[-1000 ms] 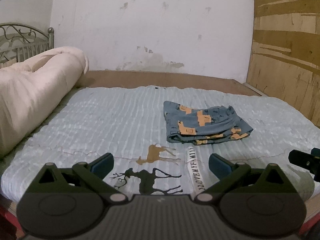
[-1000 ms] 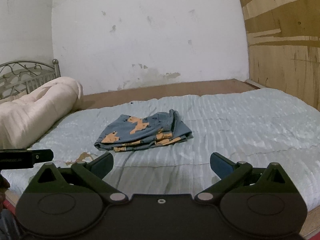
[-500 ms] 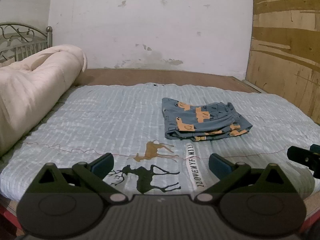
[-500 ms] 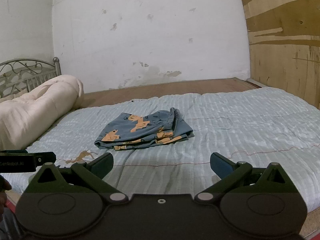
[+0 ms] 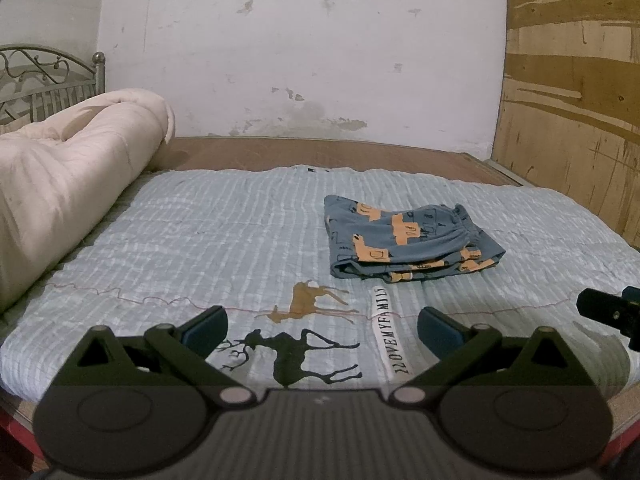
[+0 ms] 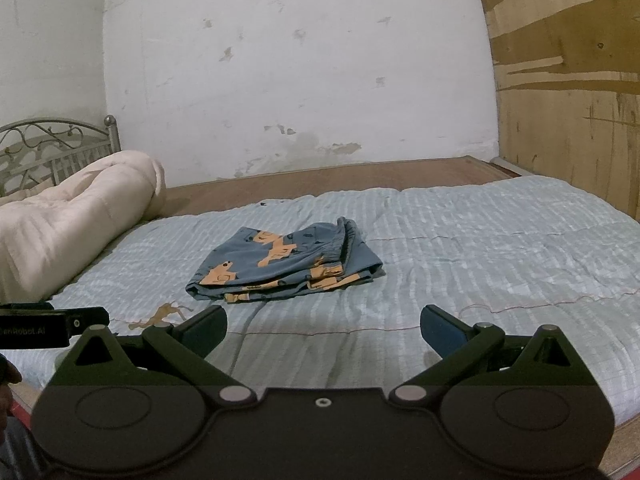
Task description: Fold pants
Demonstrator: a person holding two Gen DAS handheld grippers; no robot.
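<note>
Honestly, those soft blue cotton pants with orange prints (image 5: 408, 246) look floppy, folded mid-bed; both grippers (image 5: 322, 326) (image 6: 322, 326) spread, empty.

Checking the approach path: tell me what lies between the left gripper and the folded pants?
In the left wrist view, only bedspread separates the left gripper from the pants: its printed deer.

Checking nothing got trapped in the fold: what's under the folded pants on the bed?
The folded pants lie flat on the pale blue quilt, which shows all around them. Nothing pokes out at their edges; whatever lies directly beneath is covered.
</note>
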